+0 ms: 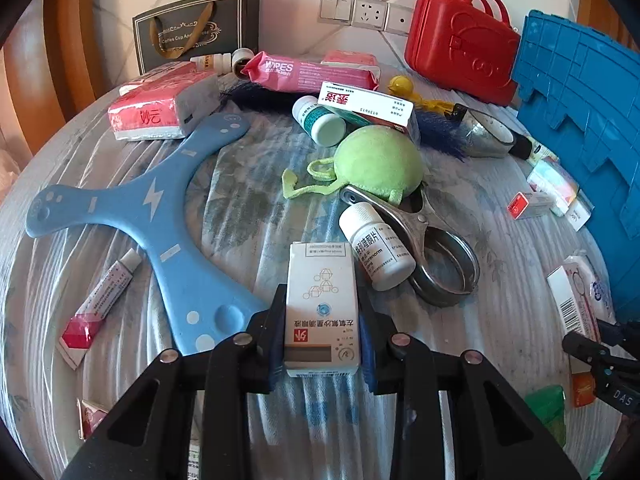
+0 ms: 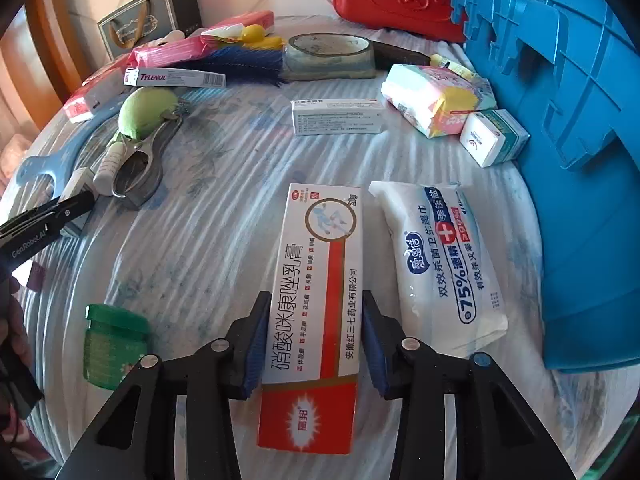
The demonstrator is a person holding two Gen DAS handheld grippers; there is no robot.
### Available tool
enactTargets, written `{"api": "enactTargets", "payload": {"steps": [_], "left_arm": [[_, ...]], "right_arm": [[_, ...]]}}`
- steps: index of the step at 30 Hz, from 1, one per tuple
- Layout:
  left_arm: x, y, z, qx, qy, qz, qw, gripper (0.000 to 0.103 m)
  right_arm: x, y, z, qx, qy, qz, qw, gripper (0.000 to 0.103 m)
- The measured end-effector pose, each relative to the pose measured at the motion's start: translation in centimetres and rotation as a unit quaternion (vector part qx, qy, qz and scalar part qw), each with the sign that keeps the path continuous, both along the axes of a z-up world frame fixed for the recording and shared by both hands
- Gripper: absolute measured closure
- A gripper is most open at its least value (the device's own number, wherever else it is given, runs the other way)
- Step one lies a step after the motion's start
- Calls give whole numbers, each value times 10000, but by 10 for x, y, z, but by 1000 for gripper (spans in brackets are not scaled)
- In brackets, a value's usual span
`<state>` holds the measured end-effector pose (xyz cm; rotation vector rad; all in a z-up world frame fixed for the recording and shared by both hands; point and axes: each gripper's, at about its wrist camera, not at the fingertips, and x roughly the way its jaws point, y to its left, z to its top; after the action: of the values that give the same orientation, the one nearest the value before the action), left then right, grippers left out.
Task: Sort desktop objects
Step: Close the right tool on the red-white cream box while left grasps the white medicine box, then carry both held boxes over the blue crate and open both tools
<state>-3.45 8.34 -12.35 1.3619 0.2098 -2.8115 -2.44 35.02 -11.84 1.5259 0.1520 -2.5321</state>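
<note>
On a striped bedsheet strewn with objects, a small white eye-drop box (image 1: 320,272) lies between the blue pads of my left gripper (image 1: 322,290). The pads press on both its sides, so the gripper is shut on it. In the right wrist view a long red-and-white ointment box (image 2: 320,240) lies lengthwise on the sheet. My right gripper (image 2: 314,294) has a pad against each long side of this box. The ointment box's near red end reaches back under the gripper body. The left gripper's black frame (image 2: 44,220) shows at that view's left edge.
A blue plastic crate (image 2: 560,120) stands at the right with a red case (image 1: 456,44) behind it. A white wipes pack (image 2: 444,264) lies right of the ointment box and a green jar (image 2: 112,344) to its left. Nearby lie a pill bottle (image 1: 376,248), metal clip (image 1: 440,264), green ball (image 1: 376,160) and blue boomerang (image 1: 152,208).
</note>
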Motion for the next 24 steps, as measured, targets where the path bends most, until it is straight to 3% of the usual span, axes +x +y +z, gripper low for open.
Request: {"api": "enactTargets", "payload": {"steps": [6,13,19,24], "left_arm": [[4,-1,14,-9,164,-127,9998,73],[5,2,52,63,572,-333,9978,73],[2,13,97,184,929,-643,9934,73],[-6,49,157,243,1414,-1253,9817,73]], "right_arm": [[8,-6,6,-109,199,18,9997,62],[14,-12,39,-321,589,63,9977,62],[29,-8,100,-678,1267,-46,9896,62],[45,0,168,-812,1938,-150,9776,62]]}}
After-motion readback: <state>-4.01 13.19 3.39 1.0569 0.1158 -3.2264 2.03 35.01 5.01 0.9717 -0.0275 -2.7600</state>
